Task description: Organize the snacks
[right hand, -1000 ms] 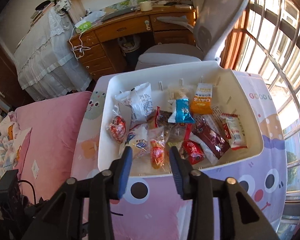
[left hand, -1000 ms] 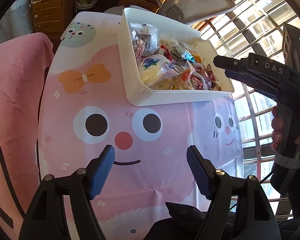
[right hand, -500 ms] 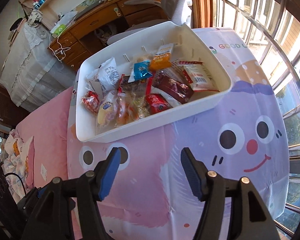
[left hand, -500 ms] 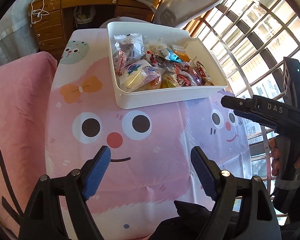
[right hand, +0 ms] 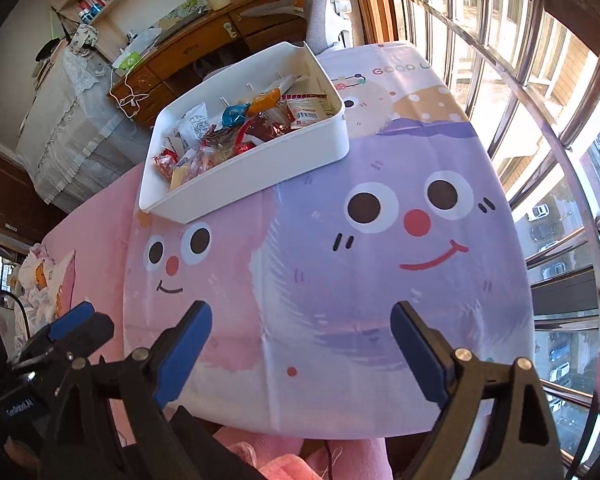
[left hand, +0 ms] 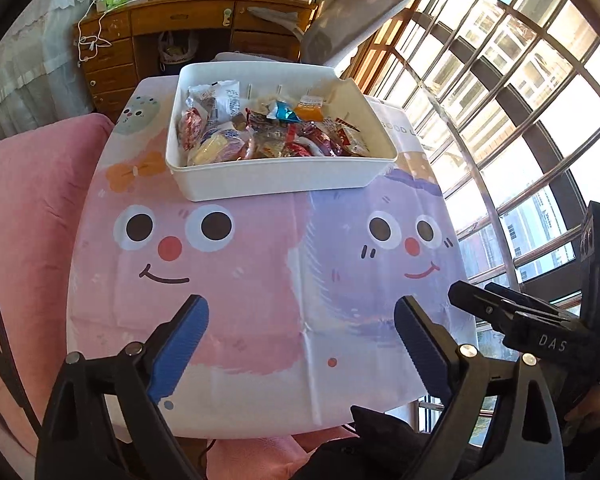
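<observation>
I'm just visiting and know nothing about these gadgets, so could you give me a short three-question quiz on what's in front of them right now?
1. True or false: the left gripper is clamped on a snack packet.
2. Where are the snacks? A) scattered over the tablecloth B) inside the white bin C) on the desk
3. Fill in: the cartoon tablecloth under the right gripper shows smiling ____.

Key:
1. False. Both grippers are open and hold nothing.
2. B. The packets are piled in the bin at the far end of the table.
3. Faces, one pink and one purple.
</observation>
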Action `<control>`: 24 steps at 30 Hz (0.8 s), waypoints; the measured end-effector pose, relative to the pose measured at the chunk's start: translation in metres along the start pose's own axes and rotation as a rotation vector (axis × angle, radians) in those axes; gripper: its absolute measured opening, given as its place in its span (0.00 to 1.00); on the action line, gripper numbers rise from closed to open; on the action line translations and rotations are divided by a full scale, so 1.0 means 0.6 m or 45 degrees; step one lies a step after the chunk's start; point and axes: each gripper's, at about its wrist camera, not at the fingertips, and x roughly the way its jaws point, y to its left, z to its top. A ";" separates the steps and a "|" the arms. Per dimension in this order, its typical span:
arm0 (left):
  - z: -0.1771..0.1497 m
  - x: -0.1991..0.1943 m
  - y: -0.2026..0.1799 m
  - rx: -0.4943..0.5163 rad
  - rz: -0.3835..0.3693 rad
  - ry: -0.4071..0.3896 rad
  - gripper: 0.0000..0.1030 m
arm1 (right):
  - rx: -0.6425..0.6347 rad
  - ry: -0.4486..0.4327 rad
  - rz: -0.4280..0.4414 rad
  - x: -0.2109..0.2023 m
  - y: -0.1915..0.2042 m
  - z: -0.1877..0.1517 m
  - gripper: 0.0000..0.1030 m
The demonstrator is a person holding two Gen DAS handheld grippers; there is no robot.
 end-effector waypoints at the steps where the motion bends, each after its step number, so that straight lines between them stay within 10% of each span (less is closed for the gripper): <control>1: -0.005 -0.006 -0.012 0.010 0.014 -0.005 0.91 | -0.021 -0.001 -0.012 -0.008 -0.005 -0.005 0.90; 24: -0.048 -0.166 -0.134 0.045 0.317 -0.205 0.99 | -0.248 -0.117 0.029 -0.204 0.030 -0.088 0.96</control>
